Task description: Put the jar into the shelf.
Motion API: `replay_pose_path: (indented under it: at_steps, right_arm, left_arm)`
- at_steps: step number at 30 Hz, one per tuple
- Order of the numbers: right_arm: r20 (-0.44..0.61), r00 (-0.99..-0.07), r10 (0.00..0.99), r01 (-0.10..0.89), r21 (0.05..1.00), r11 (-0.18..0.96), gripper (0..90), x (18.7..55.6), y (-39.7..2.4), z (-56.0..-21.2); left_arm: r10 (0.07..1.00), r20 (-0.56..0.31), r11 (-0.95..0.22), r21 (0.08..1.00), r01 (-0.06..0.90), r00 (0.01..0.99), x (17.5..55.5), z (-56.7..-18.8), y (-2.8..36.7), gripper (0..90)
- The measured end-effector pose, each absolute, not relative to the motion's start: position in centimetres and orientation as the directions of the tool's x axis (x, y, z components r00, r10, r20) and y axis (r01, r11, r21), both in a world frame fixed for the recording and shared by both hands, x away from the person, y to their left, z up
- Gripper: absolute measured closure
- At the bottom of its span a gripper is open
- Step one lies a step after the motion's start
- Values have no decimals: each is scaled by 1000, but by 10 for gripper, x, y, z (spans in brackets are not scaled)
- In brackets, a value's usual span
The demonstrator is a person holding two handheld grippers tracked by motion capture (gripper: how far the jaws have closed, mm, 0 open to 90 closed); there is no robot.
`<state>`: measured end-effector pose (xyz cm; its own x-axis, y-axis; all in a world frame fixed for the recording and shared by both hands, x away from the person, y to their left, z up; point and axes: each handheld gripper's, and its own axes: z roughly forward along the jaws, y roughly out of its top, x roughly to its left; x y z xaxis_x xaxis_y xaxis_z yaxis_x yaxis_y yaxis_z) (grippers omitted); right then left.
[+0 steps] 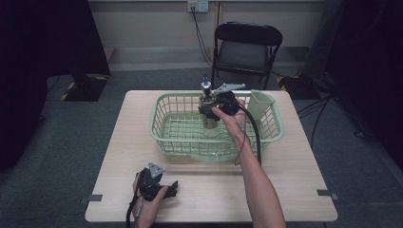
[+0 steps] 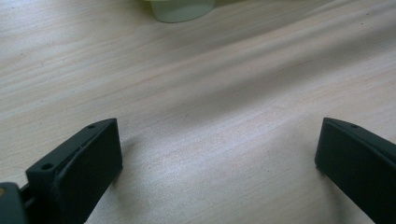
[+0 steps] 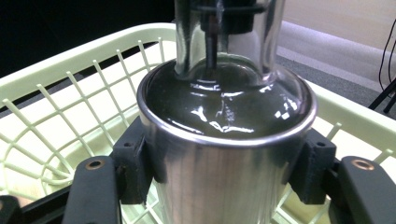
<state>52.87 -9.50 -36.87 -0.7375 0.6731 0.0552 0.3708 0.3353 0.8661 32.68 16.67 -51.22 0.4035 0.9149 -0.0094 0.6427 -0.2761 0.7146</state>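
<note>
Resting at about 7 o'clock on the table (image 1: 285,190), the left gripper (image 1: 166,189) sits released, jaws wide, just out of the way. Right gripper (image 1: 209,113) is clenched around the steel bottle (image 3: 224,154), holding it upright inside the green basket (image 1: 161,128), 12 o'clock side, probably for setting it down.

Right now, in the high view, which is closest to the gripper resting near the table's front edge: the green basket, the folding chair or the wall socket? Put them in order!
From the left gripper, nearest first:
1. Green basket, up the table and to the right.
2. Folding chair, on the floor beyond the table's far edge.
3. Wall socket, on the back wall, highest in the view.
</note>
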Motion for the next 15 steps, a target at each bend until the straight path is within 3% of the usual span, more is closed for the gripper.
replay_pose_path:
  at_steps: [15]
  right_arm:
    - [49, -733, 678, 408, 830, 380, 351, 533, -91, -376]
  left_arm:
    - [915, -9, -276, 715, 643, 403, 327, -512, 167, 3]
